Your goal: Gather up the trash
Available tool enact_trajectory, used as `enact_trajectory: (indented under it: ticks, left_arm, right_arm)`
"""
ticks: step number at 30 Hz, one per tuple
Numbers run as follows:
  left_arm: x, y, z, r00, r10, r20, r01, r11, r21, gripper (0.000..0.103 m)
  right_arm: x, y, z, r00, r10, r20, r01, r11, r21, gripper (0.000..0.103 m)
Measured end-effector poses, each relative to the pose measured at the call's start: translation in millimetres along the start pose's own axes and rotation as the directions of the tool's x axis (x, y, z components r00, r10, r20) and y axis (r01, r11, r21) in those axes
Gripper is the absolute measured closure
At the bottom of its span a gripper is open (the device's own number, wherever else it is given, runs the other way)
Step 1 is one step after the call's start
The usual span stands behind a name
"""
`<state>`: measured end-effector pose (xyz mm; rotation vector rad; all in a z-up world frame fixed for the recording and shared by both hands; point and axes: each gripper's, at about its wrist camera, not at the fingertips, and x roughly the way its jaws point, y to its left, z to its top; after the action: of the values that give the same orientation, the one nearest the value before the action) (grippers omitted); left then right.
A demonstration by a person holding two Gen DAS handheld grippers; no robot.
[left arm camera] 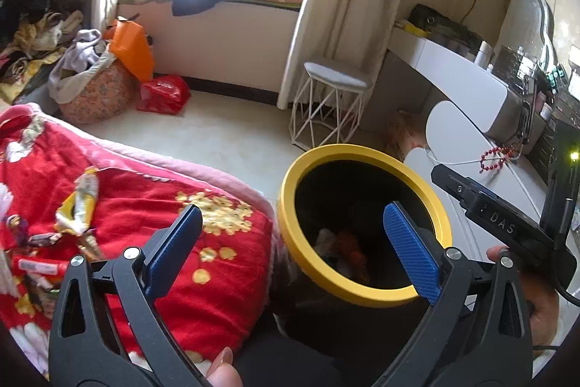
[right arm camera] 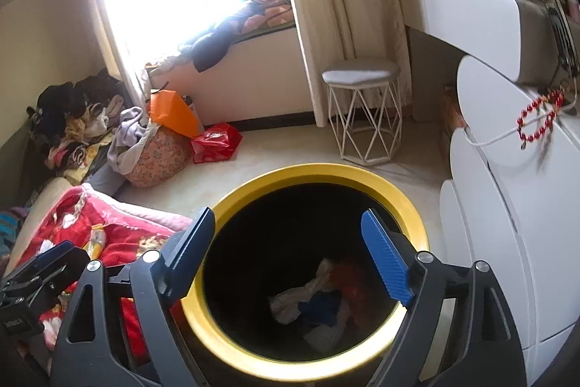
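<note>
Both the left gripper point(left arm camera: 293, 238) and right gripper point(right arm camera: 288, 243) hang spread and empty over the yellow-rimmed bin point(right arm camera: 232, 343); remaining wrappers point(left arm camera: 78, 202) on the red blanket point(left arm camera: 152, 205) look light, crinkly, slippery, best pinched mid-body.

Home bedroom, lived-in. Bed with red floral blanket point(left arm camera: 152, 205), bay window seat point(left arm camera: 232, 24) piled with bedding and clothes, cream curtains point(left arm camera: 348, 6), white vanity desk point(left arm camera: 467, 75) with mirror point(left arm camera: 533, 20), small wire-leg stool point(left arm camera: 331, 104), heap of clothes point(right arm camera: 76, 129) by the wall, bags on floor.
</note>
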<state>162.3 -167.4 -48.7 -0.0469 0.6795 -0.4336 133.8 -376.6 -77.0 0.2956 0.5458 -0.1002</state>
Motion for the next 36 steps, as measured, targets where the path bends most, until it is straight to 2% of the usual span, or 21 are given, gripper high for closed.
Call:
enact_trajectory:
  ticks: [19, 28, 36]
  left_arm:
    - [-54, 30, -13, 0.992, 0.09, 0.083, -0.085, 0.995, -0.058, 0.011]
    - [-76, 51, -17, 0.978, 0.167, 0.122, -0.158, 0.984, -0.083, 0.011]
    - [-93, 85, -24, 0.963, 0.231, 0.137, -0.213, 0.967, -0.138, 0.011]
  right_arm:
    - [-27, 50, 0, 0.995, 0.098, 0.032, -0.095, 0.992, -0.078, 0.02]
    - [-33, 81, -7, 0.985, 0.172, 0.021, -0.169, 0.979, -0.112, 0.019]
    - [-28, 120, -15, 0.969, 0.245, -0.04, -0.248, 0.956, -0.157, 0.019]
